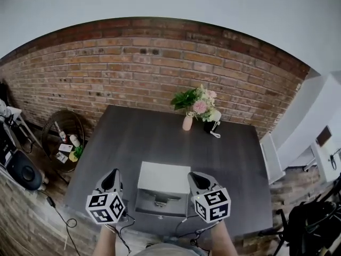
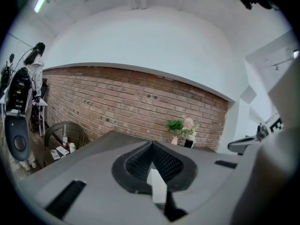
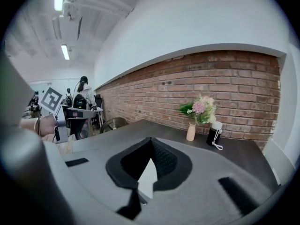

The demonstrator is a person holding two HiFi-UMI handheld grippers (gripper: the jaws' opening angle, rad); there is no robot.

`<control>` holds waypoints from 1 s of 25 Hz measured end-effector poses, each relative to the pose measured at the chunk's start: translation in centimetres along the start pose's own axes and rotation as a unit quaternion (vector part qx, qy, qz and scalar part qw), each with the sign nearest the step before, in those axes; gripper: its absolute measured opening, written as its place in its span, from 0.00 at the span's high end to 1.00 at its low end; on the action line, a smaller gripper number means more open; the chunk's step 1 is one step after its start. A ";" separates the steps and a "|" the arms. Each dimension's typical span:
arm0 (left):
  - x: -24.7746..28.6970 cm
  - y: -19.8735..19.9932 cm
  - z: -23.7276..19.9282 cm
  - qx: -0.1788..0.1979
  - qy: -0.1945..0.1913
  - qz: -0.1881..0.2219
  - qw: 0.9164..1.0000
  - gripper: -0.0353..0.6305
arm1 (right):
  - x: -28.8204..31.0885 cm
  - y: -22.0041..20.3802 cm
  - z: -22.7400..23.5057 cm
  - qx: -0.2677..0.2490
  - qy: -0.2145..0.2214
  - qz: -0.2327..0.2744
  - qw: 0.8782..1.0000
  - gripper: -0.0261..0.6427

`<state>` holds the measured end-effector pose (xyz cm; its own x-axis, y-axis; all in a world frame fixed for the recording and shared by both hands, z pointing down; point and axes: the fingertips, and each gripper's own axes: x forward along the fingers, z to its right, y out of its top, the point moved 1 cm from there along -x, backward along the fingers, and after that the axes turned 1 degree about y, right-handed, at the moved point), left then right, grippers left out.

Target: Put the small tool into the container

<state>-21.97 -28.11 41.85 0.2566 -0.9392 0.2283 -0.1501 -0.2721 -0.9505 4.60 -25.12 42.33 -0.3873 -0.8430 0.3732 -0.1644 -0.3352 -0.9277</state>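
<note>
A light grey box-shaped container [image 1: 163,178] sits on the dark table [image 1: 133,137] near its front edge, straight ahead of me. A small metallic piece [image 1: 160,200] shows on the box's darker near part; I cannot tell whether it is the small tool. In the head view my left gripper [image 1: 112,173] hovers just left of the box and my right gripper [image 1: 195,175] just right of it. Neither touches the box. The left gripper [image 2: 152,144] has its jaws meeting with nothing between them. The right gripper [image 3: 151,139] is shut and empty too.
A vase of flowers [image 1: 187,121] and a black bottle with a white cord [image 1: 210,126] stand at the table's far edge before the brick wall. A wicker basket with bottles [image 1: 64,137] sits on the floor at left. Cables hang off the near table edge.
</note>
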 end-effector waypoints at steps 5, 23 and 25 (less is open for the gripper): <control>0.8 2.3 0.4 0.003 0.007 0.030 1.000 0.95 | -1.8 2.0 2.4 0.032 -0.043 0.073 0.996 0.96; 0.7 1.6 0.4 -0.007 0.014 0.031 0.999 0.95 | -5.4 1.0 6.0 0.082 -0.177 0.106 0.975 0.96; 0.7 1.3 0.2 -0.008 0.015 0.027 0.999 0.95 | -5.5 0.8 6.1 0.076 -0.181 0.097 0.976 0.96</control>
<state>-21.78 -29.07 40.78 0.2190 -0.9585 0.1827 -0.1790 -0.2235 -0.9581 12.10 -23.29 39.53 -0.0475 -0.9811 0.1877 0.0274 -0.1891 -0.9816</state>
